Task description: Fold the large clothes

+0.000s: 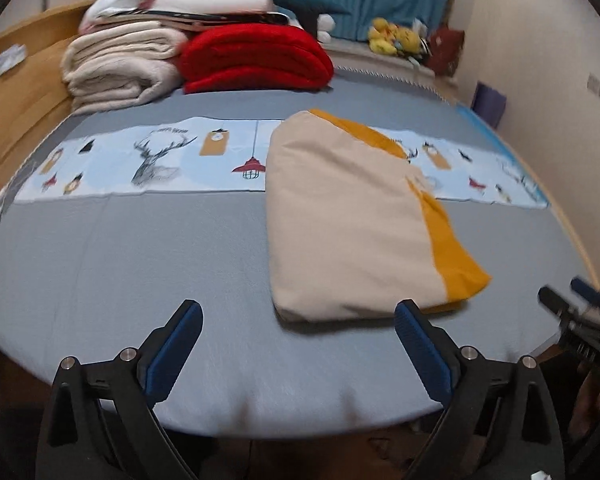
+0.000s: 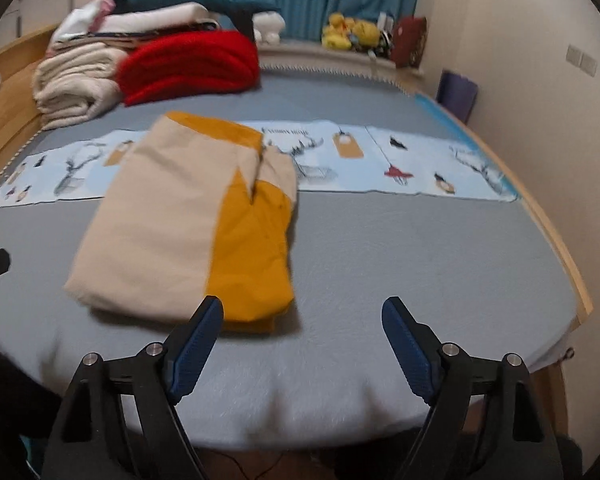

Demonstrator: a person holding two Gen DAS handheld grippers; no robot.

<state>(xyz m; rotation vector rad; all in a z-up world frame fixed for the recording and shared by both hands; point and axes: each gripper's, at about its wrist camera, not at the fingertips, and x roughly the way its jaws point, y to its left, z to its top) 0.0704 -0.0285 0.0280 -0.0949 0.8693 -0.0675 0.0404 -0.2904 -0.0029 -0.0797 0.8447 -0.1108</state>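
A folded garment [image 1: 348, 216] in cream and mustard yellow is seen lying flat on the grey bed sheet [image 1: 140, 264], near the foot edge of the bed. It is folded into a long, roughly rectangular packet: the larger cream panel faces up, and a mustard band runs along one long side and shows again at the far end. In the right wrist view the garment [image 2: 188, 216] is shown with the mustard section covering the near right corner, and a small cream flap is tucked over it further up. The edges are stacked in layers at the near end, where a thin shadow is cast on the sheet. Its far end is laid across a pale blue printed strip [image 1: 152, 160] with deer and lantern motifs.

The left gripper [image 1: 298, 344] is held wide open above the near edge of the bed with nothing between its blue-padded fingers; the garment's near end lies just beyond its right finger. The right gripper [image 2: 302, 340] is likewise spread wide and empty, its left finger just in front of the mustard corner.

At the head of the bed a red blanket [image 1: 256, 58] and a cream blanket [image 1: 120, 68] are stacked folded, beside each other.
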